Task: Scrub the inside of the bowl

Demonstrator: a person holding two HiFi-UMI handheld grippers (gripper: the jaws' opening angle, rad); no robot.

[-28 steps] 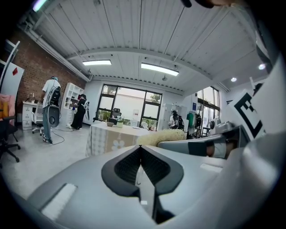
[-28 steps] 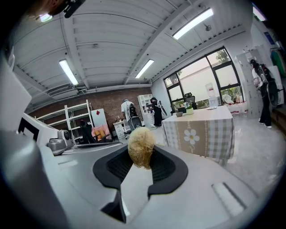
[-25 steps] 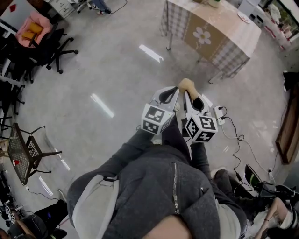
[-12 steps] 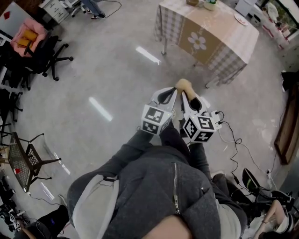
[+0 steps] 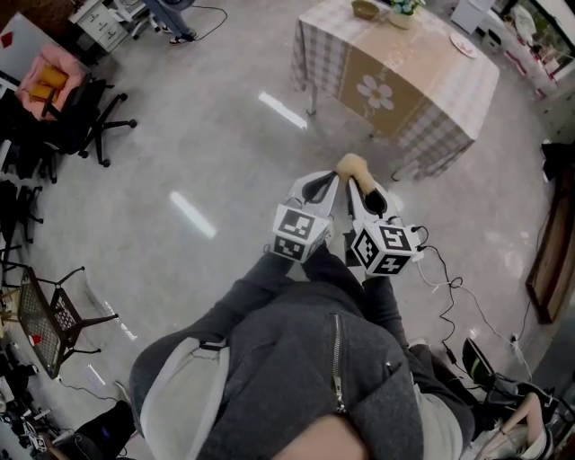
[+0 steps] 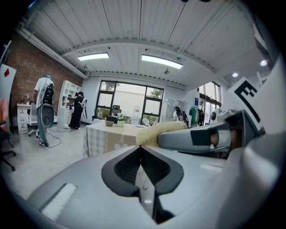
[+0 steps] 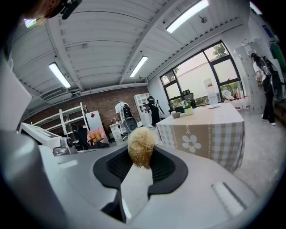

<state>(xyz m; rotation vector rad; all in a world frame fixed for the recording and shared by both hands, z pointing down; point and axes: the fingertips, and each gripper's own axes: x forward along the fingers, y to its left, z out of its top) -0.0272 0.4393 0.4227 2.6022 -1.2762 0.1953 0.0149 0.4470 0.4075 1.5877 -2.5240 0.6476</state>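
A small brown bowl stands on the far side of a checked-cloth table, well ahead of both grippers. It also shows as a small bowl in the left gripper view and as a bowl in the right gripper view. My right gripper is shut on a tan fibrous scrubber, whose tuft sticks up from the jaws. My left gripper hangs close beside it, jaws shut with nothing between them. Both are held over the floor at chest height.
A potted plant and a plate also stand on the table. Office chairs and a wire chair are at the left. Cables run over the floor at the right. A person stands by white shelves.
The table has slid toward the left and lower in the head view and shows more of its top, so I have come nearer to it. Both grippers keep their pose and the scrubber stays held.
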